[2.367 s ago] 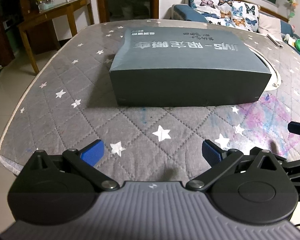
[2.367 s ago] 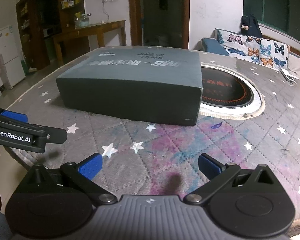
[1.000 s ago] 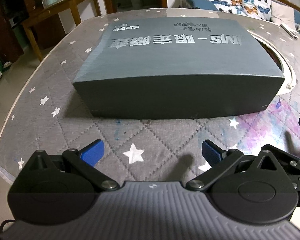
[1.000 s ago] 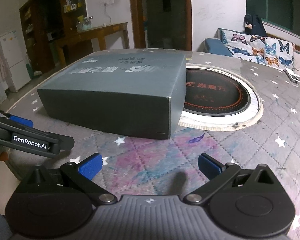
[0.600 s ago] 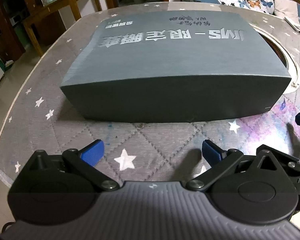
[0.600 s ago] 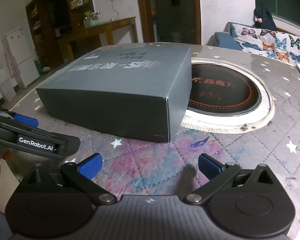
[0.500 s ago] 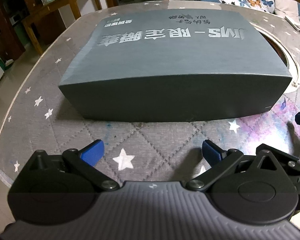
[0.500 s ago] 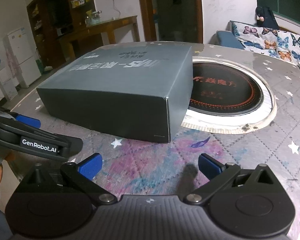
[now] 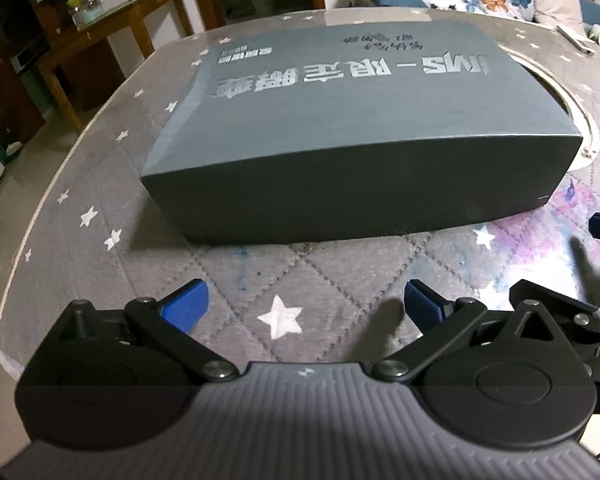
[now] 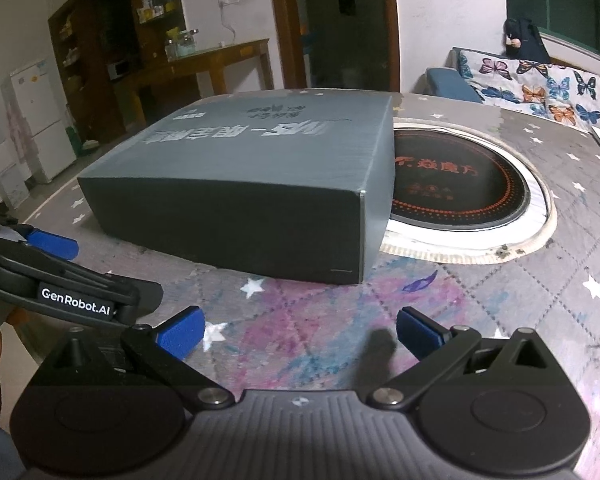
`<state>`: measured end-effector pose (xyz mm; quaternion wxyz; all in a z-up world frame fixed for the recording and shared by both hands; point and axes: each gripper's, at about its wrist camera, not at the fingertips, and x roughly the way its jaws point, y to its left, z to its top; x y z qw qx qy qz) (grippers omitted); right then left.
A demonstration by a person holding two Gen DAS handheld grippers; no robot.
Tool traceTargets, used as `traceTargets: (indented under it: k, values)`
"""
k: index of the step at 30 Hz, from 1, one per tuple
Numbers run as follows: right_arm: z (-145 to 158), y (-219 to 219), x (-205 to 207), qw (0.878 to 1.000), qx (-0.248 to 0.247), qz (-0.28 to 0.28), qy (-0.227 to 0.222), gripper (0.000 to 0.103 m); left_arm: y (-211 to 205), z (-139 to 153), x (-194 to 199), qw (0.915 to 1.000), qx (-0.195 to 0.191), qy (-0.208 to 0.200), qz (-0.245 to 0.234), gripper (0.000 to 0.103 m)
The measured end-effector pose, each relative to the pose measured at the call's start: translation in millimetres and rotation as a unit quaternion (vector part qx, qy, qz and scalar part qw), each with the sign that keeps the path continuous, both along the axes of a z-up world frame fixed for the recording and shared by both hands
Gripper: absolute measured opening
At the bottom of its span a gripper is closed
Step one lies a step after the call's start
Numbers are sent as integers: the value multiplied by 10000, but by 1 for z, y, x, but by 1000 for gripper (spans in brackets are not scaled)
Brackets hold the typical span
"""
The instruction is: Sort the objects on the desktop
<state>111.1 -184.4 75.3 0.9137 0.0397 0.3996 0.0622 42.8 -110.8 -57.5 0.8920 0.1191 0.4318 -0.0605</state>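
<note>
both grippers have closed in on the grey box (image 9: 352,120) over the last couple of seconds, so it now looms larger in both wrist views, its near wall just ahead of the blue pads. left gripper (image 9: 302,306) is spread wide and holds nothing; right gripper (image 10: 298,330) is likewise wide apart and empty. the box lies flat on the worktop (image 9: 80,184), its far right corner overhanging the round hotplate (image 10: 460,184).

likely risk: the box looks wider than either gripper's spread, so a pinch on a wall could slip, or a one-sided lift could tilt it and shed the lid.

the box is matte cardboard, rectangular, with sharp edges and silver lettering on top. the worktop cover is quilted grey fabric with white stars and pink and blue stains. the hotplate is glossy black glass inside a white ring.
</note>
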Motion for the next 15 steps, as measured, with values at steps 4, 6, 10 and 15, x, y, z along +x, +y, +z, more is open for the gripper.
traceTargets:
  k: [4,6,10,15]
  values:
    - [12,21,-6,9999,-83,-88,-73,103,9,0,1,9999,-79,25,-59,103]
    - [13,26,-6,9998,-99,-154,-95,103,14,1,1,9999,-132,12,-90,103]
    - [16,38,-6,9996,-167,-214,-97,103,23,3,2,9996,-244,-7,-105,103]
    - [19,52,-5,9993,-257,-258,-108,103,34,5,3,9996,-255,-44,-69,103]
